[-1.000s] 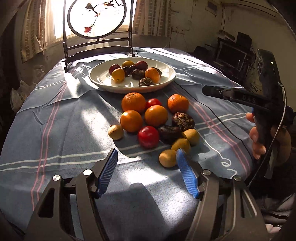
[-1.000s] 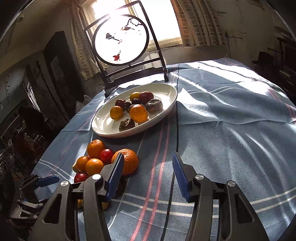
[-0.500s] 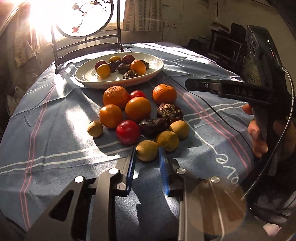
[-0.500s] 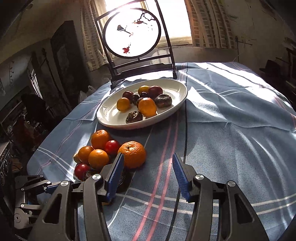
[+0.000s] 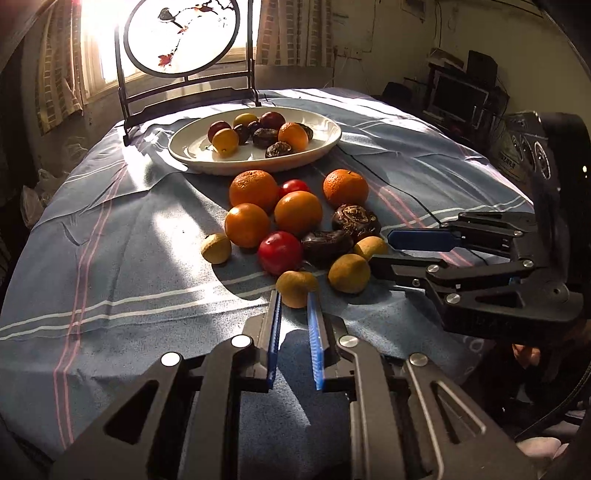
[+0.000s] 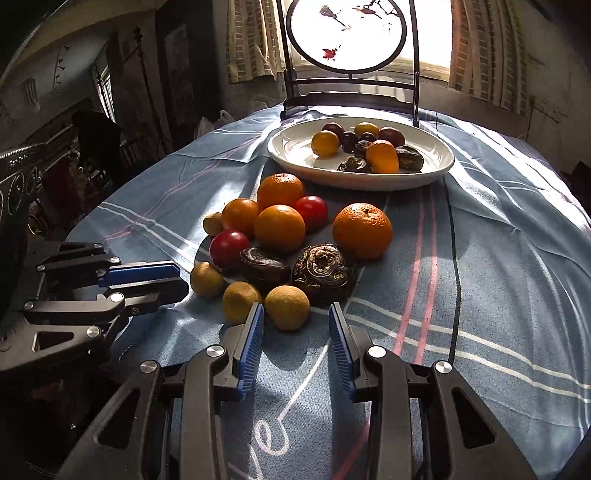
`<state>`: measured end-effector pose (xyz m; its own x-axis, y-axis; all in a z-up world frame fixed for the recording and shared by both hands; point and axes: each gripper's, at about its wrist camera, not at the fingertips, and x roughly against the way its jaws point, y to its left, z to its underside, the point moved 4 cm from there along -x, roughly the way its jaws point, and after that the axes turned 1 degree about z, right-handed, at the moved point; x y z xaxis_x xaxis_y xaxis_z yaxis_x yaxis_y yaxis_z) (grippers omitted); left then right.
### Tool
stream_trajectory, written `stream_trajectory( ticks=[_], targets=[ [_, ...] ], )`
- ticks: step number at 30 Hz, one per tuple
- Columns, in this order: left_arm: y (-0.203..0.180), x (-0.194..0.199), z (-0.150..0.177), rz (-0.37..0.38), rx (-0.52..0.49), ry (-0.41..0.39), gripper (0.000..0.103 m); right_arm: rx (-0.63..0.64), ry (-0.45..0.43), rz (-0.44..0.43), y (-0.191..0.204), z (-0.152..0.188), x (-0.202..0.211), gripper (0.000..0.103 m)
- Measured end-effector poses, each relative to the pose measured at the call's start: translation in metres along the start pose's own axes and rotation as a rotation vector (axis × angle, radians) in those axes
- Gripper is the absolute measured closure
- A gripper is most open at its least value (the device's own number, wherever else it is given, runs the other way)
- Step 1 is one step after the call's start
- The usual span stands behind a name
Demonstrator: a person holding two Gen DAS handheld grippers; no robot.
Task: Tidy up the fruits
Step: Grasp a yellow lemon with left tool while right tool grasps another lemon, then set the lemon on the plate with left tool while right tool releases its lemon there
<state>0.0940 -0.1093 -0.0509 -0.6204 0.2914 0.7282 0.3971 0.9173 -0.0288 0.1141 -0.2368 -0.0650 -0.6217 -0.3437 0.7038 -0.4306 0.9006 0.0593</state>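
Observation:
A pile of loose fruit lies on the blue cloth: oranges point(image 5: 298, 213), red fruits point(image 5: 279, 252), dark wrinkled fruits point(image 5: 355, 220) and small tan fruits. My left gripper point(image 5: 294, 298) has its jaws narrowed onto the nearest small tan fruit point(image 5: 294, 288), gripping it at the tips. It also shows in the right wrist view point(image 6: 206, 279). My right gripper point(image 6: 295, 317) is open, with another tan fruit point(image 6: 287, 307) just in front of its tips. A white plate point(image 5: 199, 155) with several fruits sits behind the pile.
A dark stand with a round painted screen point(image 5: 183, 35) stands behind the plate by the bright window. A black cable point(image 6: 457, 258) runs across the cloth on the right. The right gripper point(image 5: 406, 251) reaches in beside the pile in the left wrist view.
My left gripper moved up to the nearest tan fruit and closed from wide open onto it. My right gripper swung left and came close to the pile, still open.

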Motion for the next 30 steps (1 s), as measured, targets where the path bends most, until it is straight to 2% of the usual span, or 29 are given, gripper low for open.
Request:
stream_trajectory(
  ticks=[2,4,7,10,11,12,24,30],
  targets=[
    [0.000,-0.008,0.000,0.001,0.002,0.014,0.086,-0.007,0.007,-0.007,0.001,0.000,-0.003,0.067],
    [0.000,-0.012,-0.002,-0.007,0.005,0.007,0.075,-0.009,0.016,-0.011,0.004,-0.002,-0.007,0.067],
    [0.004,-0.019,-0.006,-0.017,0.023,0.000,0.073,-0.004,0.013,-0.002,0.007,-0.003,-0.011,0.069],
    [0.006,-0.023,-0.006,0.001,0.039,0.007,0.072,-0.030,0.002,-0.034,0.003,-0.004,-0.011,0.078],
    [0.005,-0.023,-0.005,0.002,0.035,0.007,0.072,-0.041,0.000,-0.044,0.001,-0.003,-0.010,0.078],
    [0.005,-0.022,-0.005,0.002,0.032,0.002,0.077,-0.049,-0.004,-0.047,0.001,-0.003,-0.009,0.078],
    [0.014,0.015,-0.007,0.035,0.087,-0.087,0.077,-0.127,-0.093,-0.084,-0.018,0.002,0.024,0.078],
    [0.028,0.019,-0.027,0.014,0.098,-0.124,0.077,-0.175,-0.148,-0.096,-0.039,-0.024,0.035,0.078]
  ],
)
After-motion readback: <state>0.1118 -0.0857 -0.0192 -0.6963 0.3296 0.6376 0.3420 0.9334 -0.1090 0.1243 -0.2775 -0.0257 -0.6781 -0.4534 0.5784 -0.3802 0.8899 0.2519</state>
